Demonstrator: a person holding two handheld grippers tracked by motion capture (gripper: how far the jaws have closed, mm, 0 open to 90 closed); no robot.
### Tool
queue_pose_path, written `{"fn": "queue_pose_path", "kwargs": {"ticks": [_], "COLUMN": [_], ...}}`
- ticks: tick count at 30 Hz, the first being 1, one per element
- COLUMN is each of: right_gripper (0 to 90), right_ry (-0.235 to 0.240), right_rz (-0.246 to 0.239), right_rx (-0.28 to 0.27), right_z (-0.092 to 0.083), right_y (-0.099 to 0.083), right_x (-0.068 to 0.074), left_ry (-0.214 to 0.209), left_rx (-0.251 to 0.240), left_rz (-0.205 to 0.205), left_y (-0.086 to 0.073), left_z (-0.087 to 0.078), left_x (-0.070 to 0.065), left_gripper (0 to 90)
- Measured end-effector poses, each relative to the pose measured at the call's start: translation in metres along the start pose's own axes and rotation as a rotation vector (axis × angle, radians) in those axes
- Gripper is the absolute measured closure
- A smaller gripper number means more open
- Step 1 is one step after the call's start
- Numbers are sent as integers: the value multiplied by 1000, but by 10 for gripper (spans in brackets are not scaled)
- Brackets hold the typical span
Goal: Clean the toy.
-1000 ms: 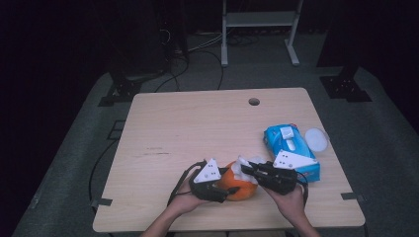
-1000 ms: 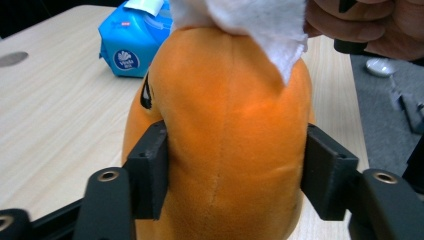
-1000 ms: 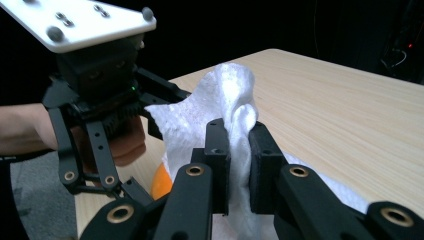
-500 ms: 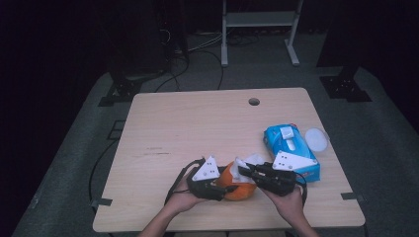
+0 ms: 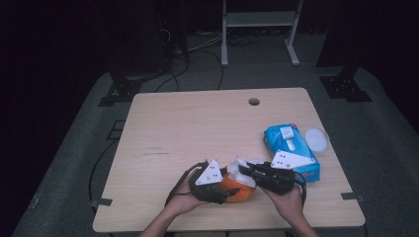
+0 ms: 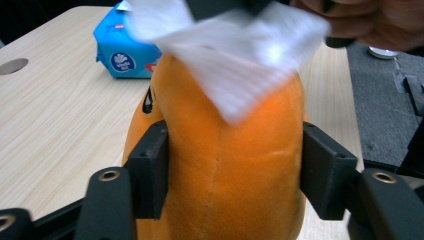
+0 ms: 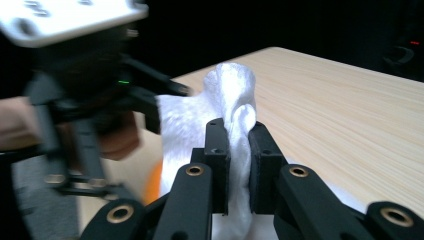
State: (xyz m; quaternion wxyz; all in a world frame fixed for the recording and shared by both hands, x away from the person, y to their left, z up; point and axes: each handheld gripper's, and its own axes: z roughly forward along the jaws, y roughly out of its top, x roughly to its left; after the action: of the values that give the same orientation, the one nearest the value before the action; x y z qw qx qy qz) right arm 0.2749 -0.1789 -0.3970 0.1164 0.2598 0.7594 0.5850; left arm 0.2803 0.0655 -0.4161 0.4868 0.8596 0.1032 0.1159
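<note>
Because the left tool [image 6: 230, 165] clamps the orange plush toy [image 6: 225, 165] only at its soft flanks, with its jaws just having eased slightly wider, a hard wipe could likely roll the toy out of that hold. Pinched between the near-closed jaws of the right tool [image 7: 239, 145], the white wipe [image 7: 227, 100] is bunched and thin, so it might slip or tear. Near the counter's [image 5: 197, 128] front edge, the toy sits between both tools, wipe draped over its top, the blue wipe pack [image 5: 289, 148] just beside.
</note>
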Motion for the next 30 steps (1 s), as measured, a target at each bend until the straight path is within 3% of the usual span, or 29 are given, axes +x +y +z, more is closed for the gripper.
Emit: {"fn": "queue_pose_path", "kwargs": {"ticks": [2,5,11,13,17,21,22,24,26,27,30], "right_gripper": [806,807,807,808,809,808,809,809,809,808,807], "right_ry": [-40,-48,22,25,14,-32,-67,-62,-51,-12,-11], "right_rz": [1,13,-44,-53,-19,18,21,42,38,25,-14], "right_rx": [13,14,14,27,24,18,26,19,18,14,31], "right_z": [-3,-5,4,8,5,-1,-5,-7,-6,-3,2], "right_y": [-2,-3,0,1,-1,-5,-6,-7,-6,-4,-2], "right_x": [-6,-10,12,15,6,-9,-15,-17,-14,-6,2], "left_ry": [-5,-13,3,2,-2,-8,-10,-16,-19,-19,-22], "left_rx": [-3,-13,-19,-24,-22,-22,-24,-20,-18,-19,-18], "left_rz": [-5,-19,-17,-21,-6,-1,1,19,31,41,58], "left_y": [-1,-1,0,-1,-1,-3,-4,-3,-3,-3,-4], "left_z": [0,2,5,7,7,7,6,7,8,9,8], "left_x": [0,1,-1,-2,-3,-4,-4,-5,-6,-7,-8], "left_gripper": [340,336,348,351,360,362,361,359,357,352,353]}}
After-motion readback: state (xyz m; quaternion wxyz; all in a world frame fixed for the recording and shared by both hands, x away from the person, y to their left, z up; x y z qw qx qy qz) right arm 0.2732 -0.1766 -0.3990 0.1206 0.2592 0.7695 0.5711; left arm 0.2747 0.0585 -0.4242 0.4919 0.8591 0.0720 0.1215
